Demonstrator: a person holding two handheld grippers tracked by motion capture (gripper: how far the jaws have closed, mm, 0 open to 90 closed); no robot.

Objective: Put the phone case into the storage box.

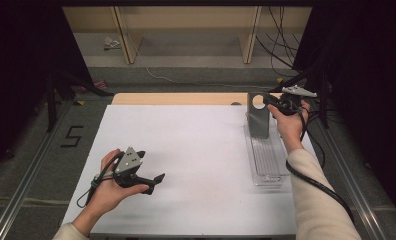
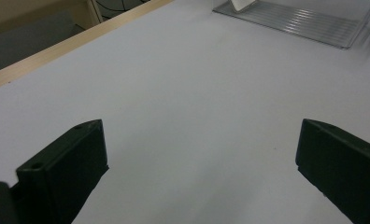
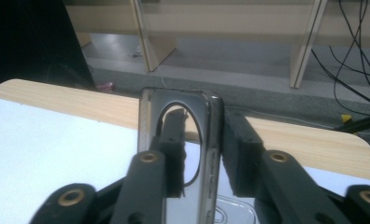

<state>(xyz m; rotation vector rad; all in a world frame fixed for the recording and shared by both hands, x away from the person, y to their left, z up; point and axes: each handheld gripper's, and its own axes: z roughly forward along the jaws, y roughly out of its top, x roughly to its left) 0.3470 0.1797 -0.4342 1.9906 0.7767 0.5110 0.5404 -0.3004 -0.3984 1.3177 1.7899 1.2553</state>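
A grey metal plate [image 1: 258, 120] with a round hole stands upright at the far end of a clear plastic tray [image 1: 267, 165] on the right of the table. My right gripper [image 1: 268, 103] is shut on the plate's upper edge. In the right gripper view both jaws of the right gripper [image 3: 204, 128] press on the plate [image 3: 210, 135] beside its hole. My left gripper [image 1: 151, 167] rests low over the white sheet at the near left, jaws pointing right. In its own view the left gripper [image 2: 202, 158] is open wide with nothing between its jaws.
A white sheet [image 1: 186, 150] covers the table, with a wooden strip [image 1: 176, 98] bare along the far edge. The ribbed tray [image 2: 304, 21] lies ahead of the left gripper. Wooden shelving [image 1: 186, 30] and cables [image 1: 278, 45] lie beyond the table; black curtains flank both sides.
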